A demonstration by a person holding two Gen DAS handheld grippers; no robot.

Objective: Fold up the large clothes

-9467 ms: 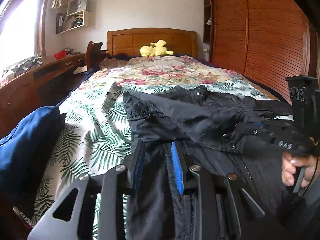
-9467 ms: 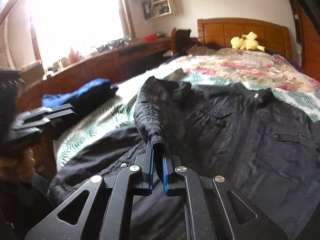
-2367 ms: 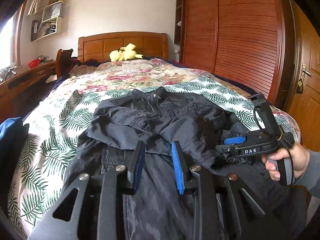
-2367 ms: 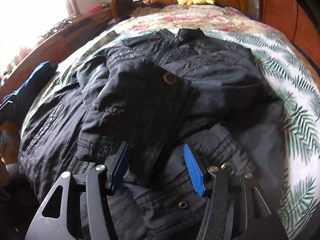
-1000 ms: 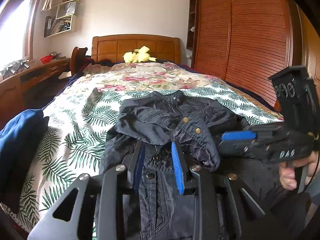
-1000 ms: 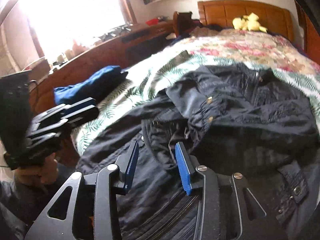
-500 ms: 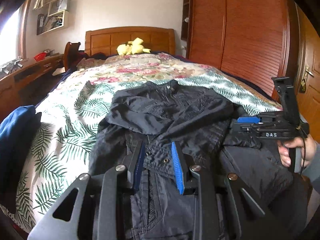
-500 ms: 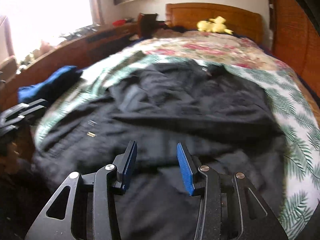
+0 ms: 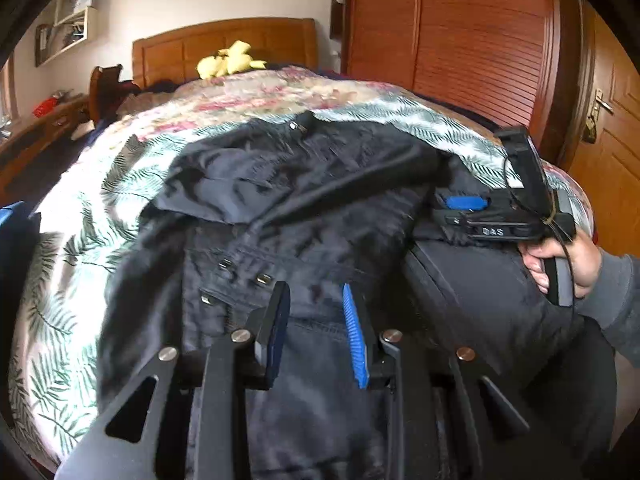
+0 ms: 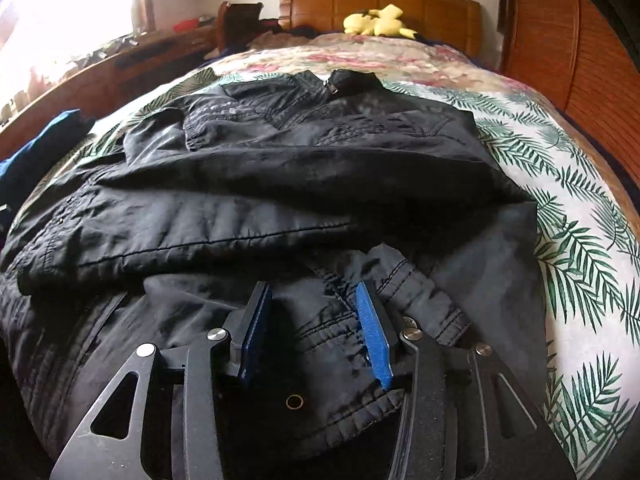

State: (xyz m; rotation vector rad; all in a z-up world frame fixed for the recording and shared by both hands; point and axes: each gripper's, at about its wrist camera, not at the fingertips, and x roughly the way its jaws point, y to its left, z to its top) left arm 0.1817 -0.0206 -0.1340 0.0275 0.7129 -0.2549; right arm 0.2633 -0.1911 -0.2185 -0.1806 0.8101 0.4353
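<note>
Black jacket blurred, hem cut off below, left gripper jaws apart, right gripper jaws just widening, empty

The only readable lettering is "DAS", in pale capitals on the black side of the right tongs, seen from the left wrist view. Nothing else in either view carries text that can be read.

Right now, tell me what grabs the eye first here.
A black jacket sprawls across the near end of the bed, sleeves folded across its front. A yellow plush toy sits by the headboard. Both grippers, left and right, hang open just above the jacket's lower part.
</note>
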